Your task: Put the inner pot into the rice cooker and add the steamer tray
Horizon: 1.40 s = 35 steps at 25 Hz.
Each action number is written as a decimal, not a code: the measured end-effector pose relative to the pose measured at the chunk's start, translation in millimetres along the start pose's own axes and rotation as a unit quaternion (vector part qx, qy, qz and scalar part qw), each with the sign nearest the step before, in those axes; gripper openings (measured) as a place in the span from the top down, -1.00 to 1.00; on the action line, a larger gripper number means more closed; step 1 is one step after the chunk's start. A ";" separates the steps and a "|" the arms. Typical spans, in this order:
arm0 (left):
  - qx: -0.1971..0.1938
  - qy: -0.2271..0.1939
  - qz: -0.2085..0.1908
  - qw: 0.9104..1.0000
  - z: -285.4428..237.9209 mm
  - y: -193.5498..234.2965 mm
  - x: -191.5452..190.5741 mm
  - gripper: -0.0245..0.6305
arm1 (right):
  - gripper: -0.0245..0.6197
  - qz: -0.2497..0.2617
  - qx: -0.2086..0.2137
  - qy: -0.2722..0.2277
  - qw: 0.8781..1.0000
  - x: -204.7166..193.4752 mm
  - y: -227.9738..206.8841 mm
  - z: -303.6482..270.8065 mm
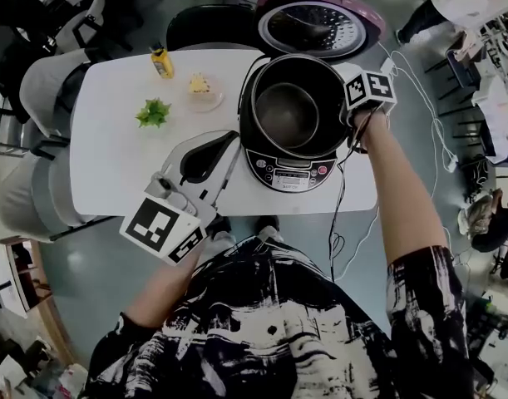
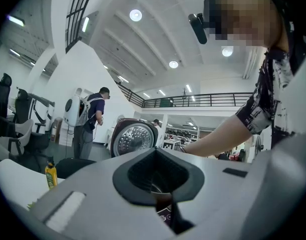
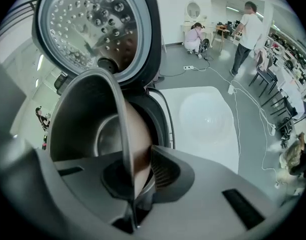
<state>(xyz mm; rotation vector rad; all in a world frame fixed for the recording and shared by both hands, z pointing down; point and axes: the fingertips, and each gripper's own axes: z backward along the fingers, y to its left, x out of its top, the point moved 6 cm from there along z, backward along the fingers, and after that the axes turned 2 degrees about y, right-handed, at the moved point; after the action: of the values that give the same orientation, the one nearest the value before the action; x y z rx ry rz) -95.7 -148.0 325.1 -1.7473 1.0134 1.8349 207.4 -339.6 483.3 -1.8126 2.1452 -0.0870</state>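
White worktop [image 1: 112,156] on a grey floor in a high, open hall carries one rice cooker, one bottle, one plant and one small dish. Nearest the wearer, the left hand-held gripper [image 1: 234,137] lies level over the front edge, its two jaws brought together with nothing between them; its own view looks across them toward the cooker. Just beyond, the black rice cooker [image 1: 291,171] stands with its control panel facing the wearer. One metal inner pot [image 1: 287,115] sits in the cooker's well; whether it is fully seated cannot be told. The right hand-held gripper [image 1: 347,113] points steeply down at the pot's right rim, and its view shows the jaws clamped on the pot's thin wall. To the left lie the green plant [image 1: 153,112], the dish of yellow food [image 1: 203,90] and, farther back, the yellow bottle [image 1: 161,61]. The cooker's lid [image 1: 312,27] stands open behind. Two people [image 3: 250,29] are seen across the hall.
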 end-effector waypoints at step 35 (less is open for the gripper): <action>0.016 -0.004 0.020 1.000 15.6 14.7 -8.8 0.91 | 0.76 0.238 -0.220 0.141 0.936 9.4 26.1 -22.8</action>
<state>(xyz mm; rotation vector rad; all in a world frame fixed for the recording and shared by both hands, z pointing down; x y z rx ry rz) -115.8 -144.5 336.1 -1.7116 1.0768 1.8388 174.8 -347.5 496.2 -1.4886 2.9427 0.2876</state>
